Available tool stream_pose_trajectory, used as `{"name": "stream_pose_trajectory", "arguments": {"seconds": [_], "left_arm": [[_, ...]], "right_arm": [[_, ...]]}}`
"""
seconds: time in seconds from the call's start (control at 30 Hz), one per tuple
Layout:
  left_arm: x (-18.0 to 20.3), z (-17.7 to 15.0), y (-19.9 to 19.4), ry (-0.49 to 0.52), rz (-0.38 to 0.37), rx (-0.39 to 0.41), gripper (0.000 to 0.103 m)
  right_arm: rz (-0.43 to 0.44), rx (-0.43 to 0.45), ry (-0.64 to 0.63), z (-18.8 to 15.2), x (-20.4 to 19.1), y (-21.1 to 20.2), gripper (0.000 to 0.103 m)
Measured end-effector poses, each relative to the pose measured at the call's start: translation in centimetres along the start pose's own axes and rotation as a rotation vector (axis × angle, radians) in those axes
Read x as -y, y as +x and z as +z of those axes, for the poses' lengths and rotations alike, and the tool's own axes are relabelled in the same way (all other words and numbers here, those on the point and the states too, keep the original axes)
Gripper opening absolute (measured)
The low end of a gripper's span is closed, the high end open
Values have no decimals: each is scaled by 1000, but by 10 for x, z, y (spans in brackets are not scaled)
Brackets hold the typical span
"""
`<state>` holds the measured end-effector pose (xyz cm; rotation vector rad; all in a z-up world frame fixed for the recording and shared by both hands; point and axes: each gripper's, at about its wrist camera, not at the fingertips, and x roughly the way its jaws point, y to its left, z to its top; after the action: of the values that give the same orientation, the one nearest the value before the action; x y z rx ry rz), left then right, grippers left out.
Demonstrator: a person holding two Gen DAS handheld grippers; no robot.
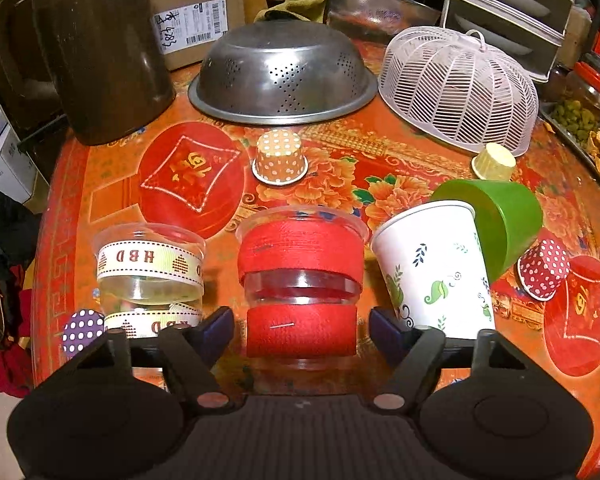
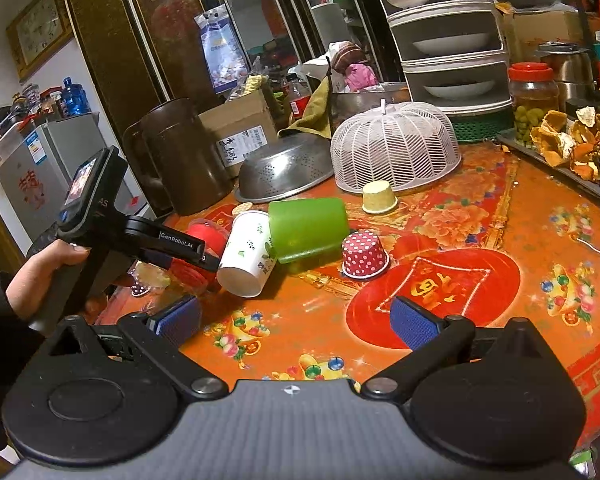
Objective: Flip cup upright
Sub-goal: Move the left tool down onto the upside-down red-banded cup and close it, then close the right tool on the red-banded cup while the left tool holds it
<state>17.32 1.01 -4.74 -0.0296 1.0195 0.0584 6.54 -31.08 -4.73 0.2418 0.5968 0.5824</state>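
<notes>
A cluttered worktop (image 1: pixel 332 148) covered in an orange and red floral cloth holds many cups. The left gripper (image 1: pixel 302 330) hovers low with its jaws spread wide on either side of a clear plastic cup wrapped in red ribbon (image 1: pixel 301 280), which stands upright; the blue pads do not touch it. Just left stands a clear plastic cup with an "HBD" ribbon (image 1: pixel 150 276). To the right, a white paper cup printed with green leaves (image 1: pixel 436 270) tilts, touching a green plastic cup lying on its side (image 1: pixel 500 224). Small polka-dot paper cups sit upside down: an orange one (image 1: pixel 280 162) and a red one (image 1: pixel 544 274). The right gripper (image 2: pixel 296 322) hangs above bare cloth, jaws wide apart, holding nothing. Behind stand an upturned steel colander (image 1: pixel 282 76) and a white mesh food cover (image 1: pixel 460 88).
</notes>
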Motion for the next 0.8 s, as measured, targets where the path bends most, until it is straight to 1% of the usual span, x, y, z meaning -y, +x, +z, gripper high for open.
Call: {"name": "stream_pose_trajectory", "arguments": {"seconds": [0.1, 0.13, 0.3, 0.4, 0.57, 0.63, 0.7, 0.77, 0.8], "left_arm": [[1, -1, 0, 5, -1, 8, 69], [1, -2, -1, 7, -1, 8, 59], [-3, -9, -13, -8, -21, 29, 59], [-5, -20, -35, -13, -42, 58, 59], [-4, -63, -102, 7, -117, 157, 59], [1, -87, -128, 6, -125, 206, 59], [7, -106, -142, 8, -148, 213, 59], [9, -123, -145, -35, -194, 196, 59], [12, -130, -144, -46, -204, 187, 59]], "right_arm": [[0, 3, 3, 0, 1, -1, 102], [1, 3, 4, 0, 1, -1, 102], [7, 5, 4, 0, 0, -1, 102], [15, 6, 2, 0, -3, -1, 102], [34, 8, 2, -1, -6, -4, 102], [37, -4, 11, -2, -5, -4, 102], [35, -19, 29, -4, -4, -3, 102], [32, -37, 40, -6, -5, -1, 102], [28, -44, 44, -7, -5, 0, 102]]}}
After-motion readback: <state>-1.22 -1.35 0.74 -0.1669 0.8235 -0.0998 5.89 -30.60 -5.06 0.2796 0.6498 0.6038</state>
